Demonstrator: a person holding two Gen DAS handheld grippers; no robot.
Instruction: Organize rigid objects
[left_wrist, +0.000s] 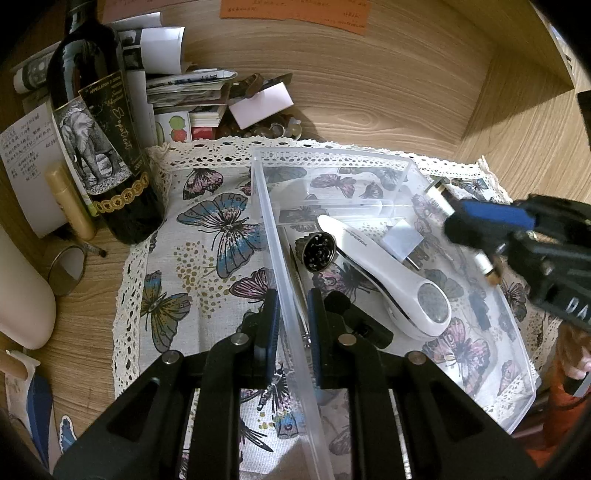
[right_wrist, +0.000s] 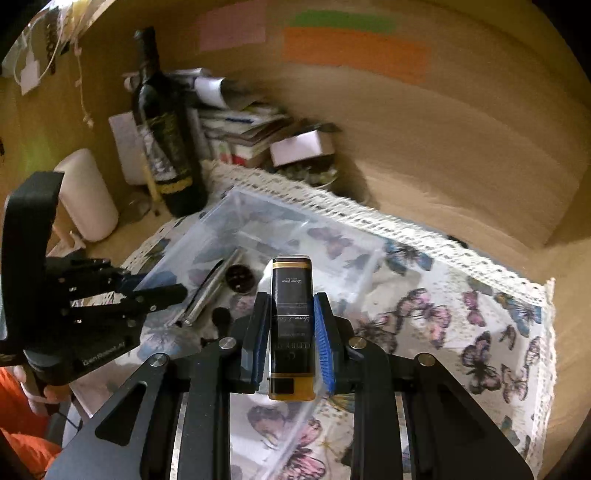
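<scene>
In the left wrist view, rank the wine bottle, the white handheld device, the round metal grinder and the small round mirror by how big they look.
1. wine bottle, largest by far
2. white handheld device, in the clear bin
3. and 4. small round mirror and round metal grinder: they look too alike to rank, and fisheye distortion at the edge makes it unsure.

Left tool (left_wrist: 291, 325) jaws straddling a thin wall, right tool (right_wrist: 291, 332) clamped, both angled downward
</scene>
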